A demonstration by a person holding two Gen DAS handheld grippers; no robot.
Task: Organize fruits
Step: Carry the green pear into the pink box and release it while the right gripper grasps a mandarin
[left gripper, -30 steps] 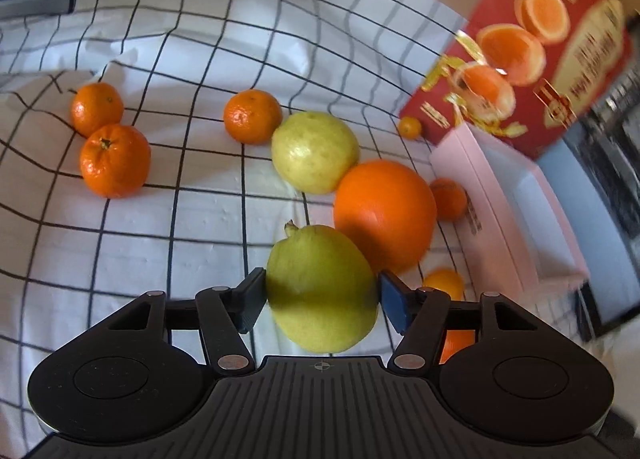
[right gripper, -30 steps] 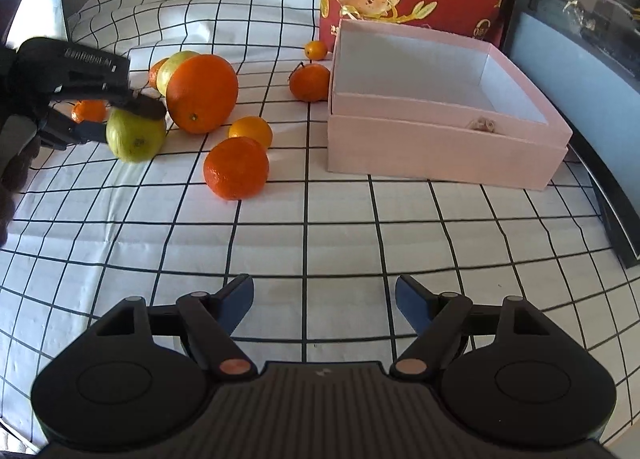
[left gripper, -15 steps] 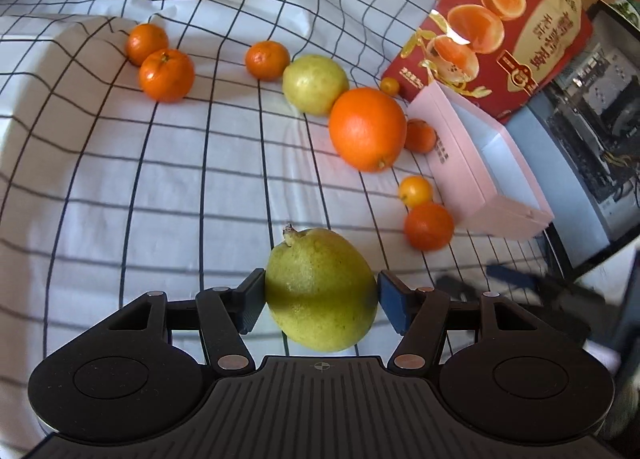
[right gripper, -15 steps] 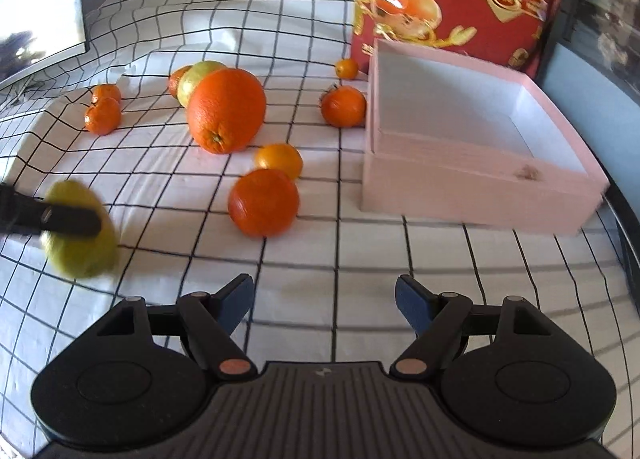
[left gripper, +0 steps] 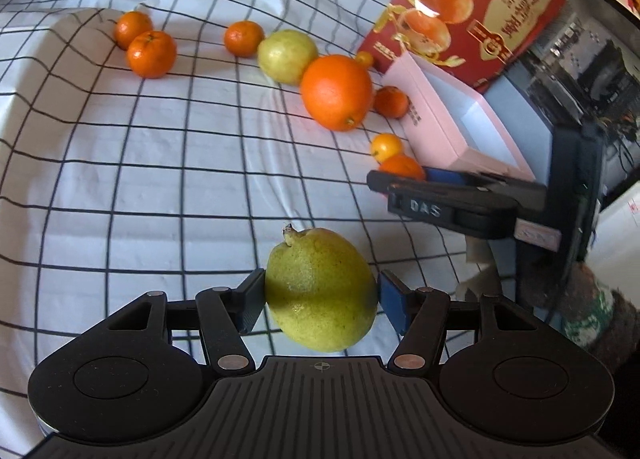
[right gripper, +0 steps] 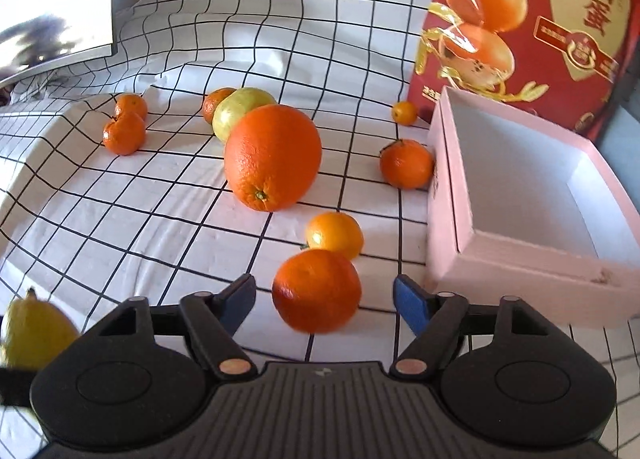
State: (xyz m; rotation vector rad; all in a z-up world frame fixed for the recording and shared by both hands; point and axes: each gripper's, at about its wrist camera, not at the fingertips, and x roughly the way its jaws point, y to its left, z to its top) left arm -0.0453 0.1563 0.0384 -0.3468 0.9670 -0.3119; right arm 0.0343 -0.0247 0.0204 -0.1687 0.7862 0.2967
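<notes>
Two near, downward views; shared fruit cloth

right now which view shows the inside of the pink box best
The right wrist view: the pink box sits close, open top toward the camera, its white floor and walls showing, with nothing visible in it. In the left wrist view the pink box is farther, seen from its side, and the right gripper crosses its near corner.

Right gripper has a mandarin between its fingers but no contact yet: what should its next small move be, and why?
Probably finish closing. The mandarin sits centred in the right gripper, whose jaws are closing, with gaps on both sides. The pink box stands empty just beside it, and the left gripper already grips a pear.
</notes>
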